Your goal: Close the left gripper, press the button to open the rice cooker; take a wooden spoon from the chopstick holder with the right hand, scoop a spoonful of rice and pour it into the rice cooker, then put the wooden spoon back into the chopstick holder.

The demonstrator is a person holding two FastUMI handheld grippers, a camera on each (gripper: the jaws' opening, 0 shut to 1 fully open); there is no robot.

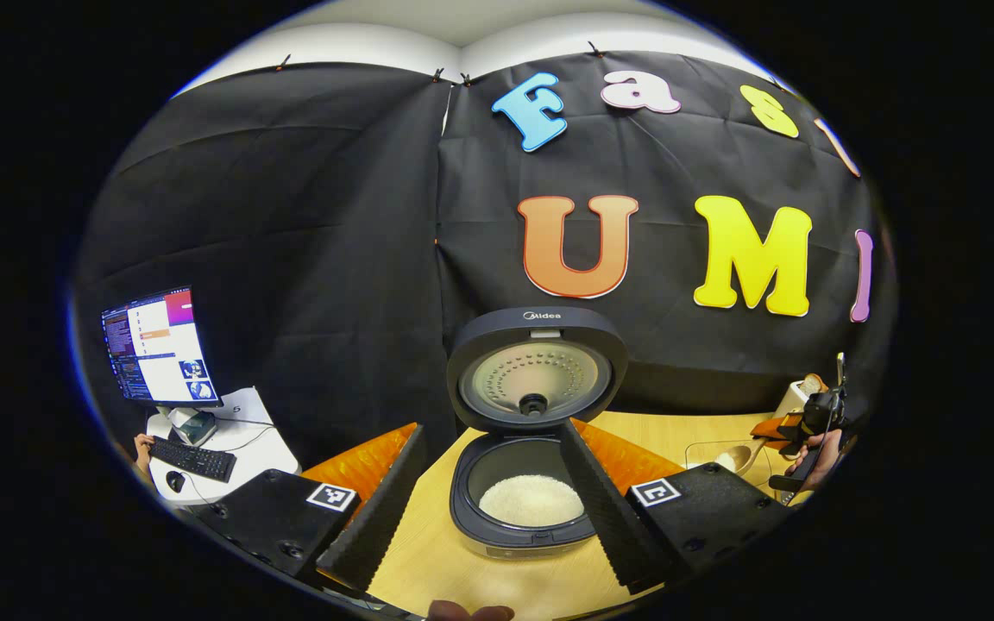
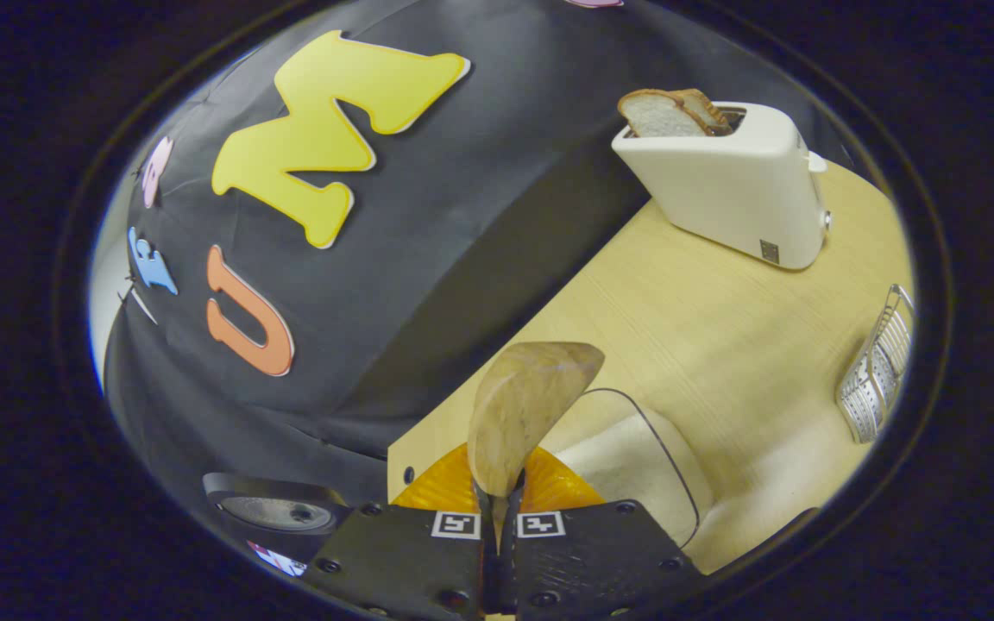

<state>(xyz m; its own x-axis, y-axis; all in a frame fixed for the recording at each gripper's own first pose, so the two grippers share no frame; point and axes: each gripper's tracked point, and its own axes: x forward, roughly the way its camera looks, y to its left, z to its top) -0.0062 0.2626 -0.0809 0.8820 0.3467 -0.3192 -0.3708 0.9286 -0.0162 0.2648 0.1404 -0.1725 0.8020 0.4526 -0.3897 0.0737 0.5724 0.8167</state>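
Left gripper view: the left gripper [image 1: 484,492] has its fingers spread wide apart, holding nothing. Between them, just ahead on the wooden counter [image 1: 428,561], sits the rice cooker [image 1: 523,509] with its lid [image 1: 537,369] standing upright and open. A mound of white rice [image 1: 531,500] lies in the inner pot. Far off beyond the right finger, a hand holds the right gripper [image 1: 799,431] near a clear container [image 1: 721,453]; it is small and at the edge of the view, so what it carries is hard to make out here. Beyond the left finger, a monitor [image 1: 159,347] and keyboard [image 1: 193,459] stand on a separate white table.

Right gripper view: the right gripper [image 2: 498,517] has its fingers pressed together on the handle of the wooden spoon [image 2: 525,414], whose bowl rises straight ahead of the fingertips and looks empty. Just right of the fingers is the clear container [image 2: 635,466], holding rice. Farther ahead to the right stands a toaster [image 2: 730,190] with bread slices [image 2: 665,110] (not part of the job). At the far right edge is a wire basket [image 2: 877,371], possibly the chopstick holder. The cooker lid [image 2: 277,511] shows low to the left of the fingers.

The step in hand seems to be scooping: dip the bowl into the container, turn it level before lifting, and carry it slowly towards the cooker so no grains spill.
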